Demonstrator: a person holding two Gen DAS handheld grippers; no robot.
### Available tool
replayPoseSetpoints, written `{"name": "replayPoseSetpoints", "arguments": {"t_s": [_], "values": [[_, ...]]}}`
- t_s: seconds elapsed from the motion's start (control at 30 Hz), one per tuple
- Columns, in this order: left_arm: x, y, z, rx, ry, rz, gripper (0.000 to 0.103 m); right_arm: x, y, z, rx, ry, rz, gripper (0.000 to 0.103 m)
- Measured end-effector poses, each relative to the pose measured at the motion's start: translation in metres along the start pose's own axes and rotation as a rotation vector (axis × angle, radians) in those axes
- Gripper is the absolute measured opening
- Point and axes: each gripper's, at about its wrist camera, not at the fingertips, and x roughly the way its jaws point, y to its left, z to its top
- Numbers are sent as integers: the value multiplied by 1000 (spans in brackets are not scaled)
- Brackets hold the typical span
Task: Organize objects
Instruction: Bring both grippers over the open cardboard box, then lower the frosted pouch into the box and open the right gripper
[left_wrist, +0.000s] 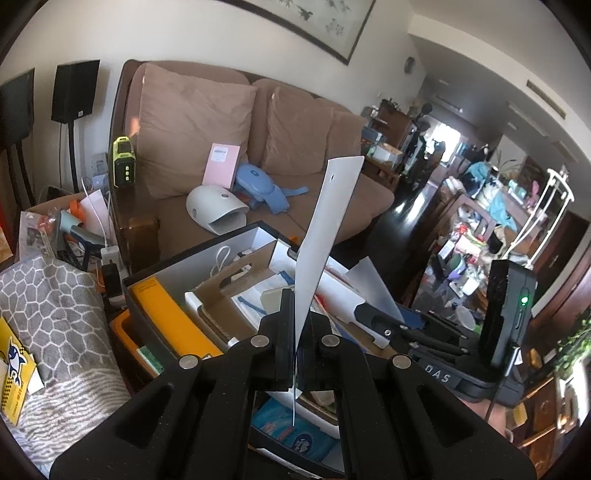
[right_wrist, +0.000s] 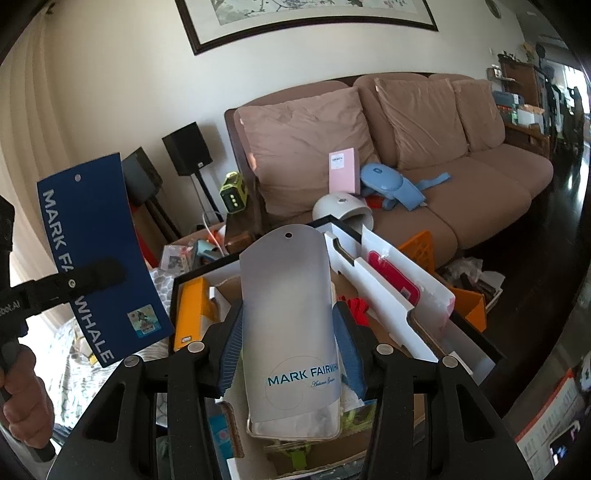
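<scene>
The left gripper (left_wrist: 294, 295) is pinching a blue card (right_wrist: 99, 258), standing up at the left of the frame. The right gripper (right_wrist: 288, 321) is squeezing a grey card (right_wrist: 288, 295) mid-frame, bowing it above the box (right_wrist: 472, 332).

Left hand-held gripper (left_wrist: 293, 314) pinching upright card (left_wrist: 325, 229) above cluttered black box (left_wrist: 147, 291); sofa (left_wrist: 258, 147) behind.

The left claw (left_wrist: 295, 332) is clamped tight, while the right claw (right_wrist: 288, 347) stands half-spread, both angled downward.
</scene>
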Motion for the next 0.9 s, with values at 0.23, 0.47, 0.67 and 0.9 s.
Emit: {"name": "replayPoseSetpoints", "arguments": {"t_s": [0.23,0.47,0.67,0.9], "values": [[17,0,4,-20,21,-5,1,15,-2,-5,-1,64,-30,49],[39,15,6,-135,55,-80,1,36,-8,-17,-10,153,-95,50],[65,21,3,-169,87,-89,1,50,-7,-26,-34,223,-105,53],[85,24,-5,-174,121,-70,1,64,-5,-37,-76,284,-143,53]]}}
